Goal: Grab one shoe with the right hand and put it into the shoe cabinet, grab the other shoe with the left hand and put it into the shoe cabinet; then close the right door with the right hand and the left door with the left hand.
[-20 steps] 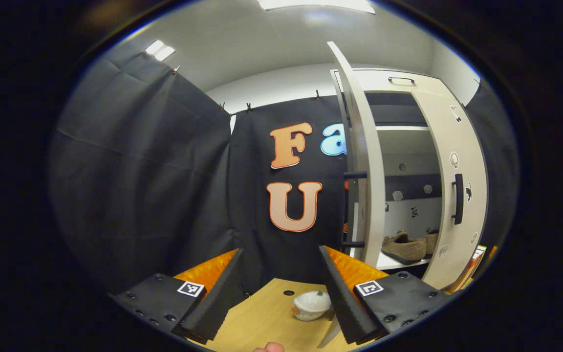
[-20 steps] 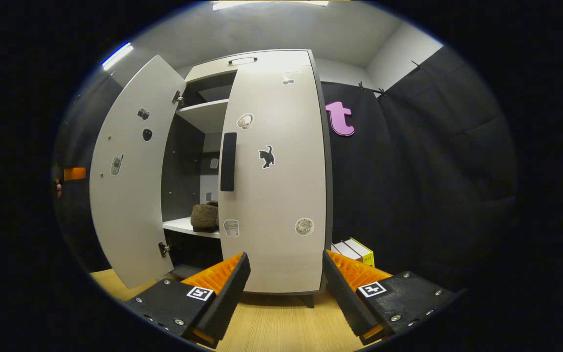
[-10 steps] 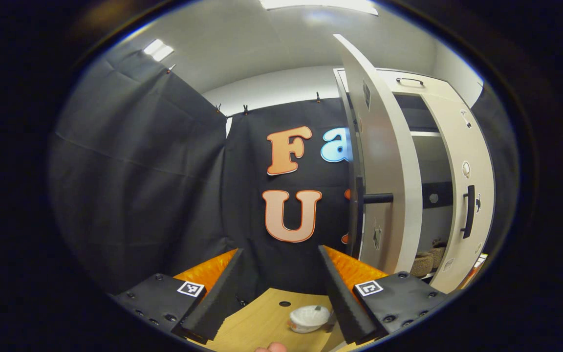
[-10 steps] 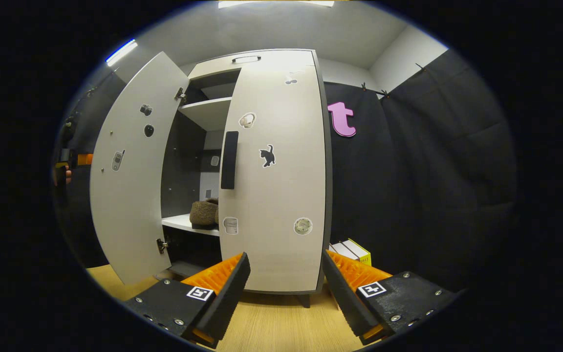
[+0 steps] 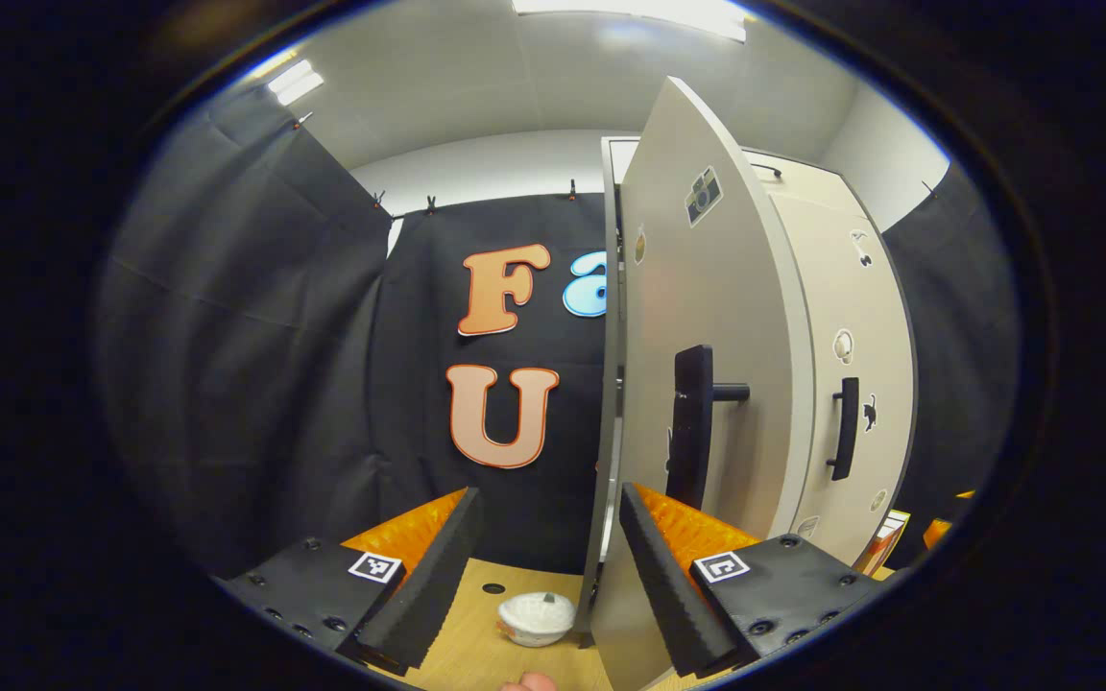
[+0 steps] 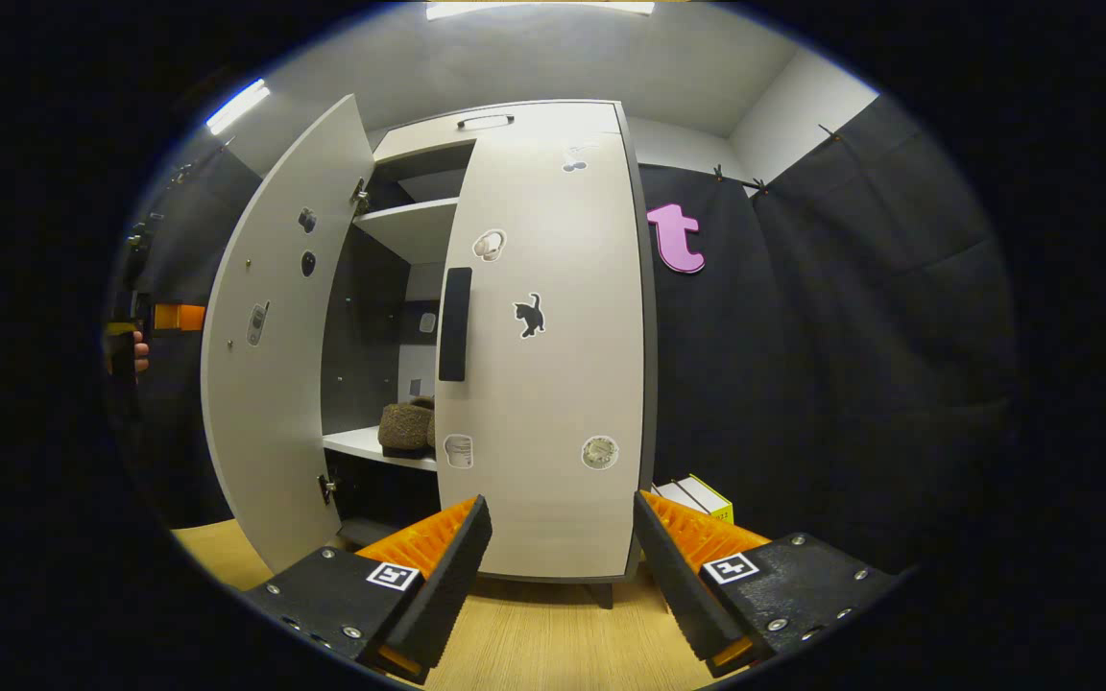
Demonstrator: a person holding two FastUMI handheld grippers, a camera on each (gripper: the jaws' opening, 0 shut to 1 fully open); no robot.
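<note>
Meanwhile left door ajar, right door shut, shoes inside.

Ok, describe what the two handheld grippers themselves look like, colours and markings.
The left gripper has two wedge-shaped fingers faced with black serrated foam pads, orange ribbed plastic behind them, and black screw-fastened base plates, each bearing a small square black-and-white tag. The right gripper has the same build: black pads, orange ribbed backing, screwed black plates with square tags.
</note>
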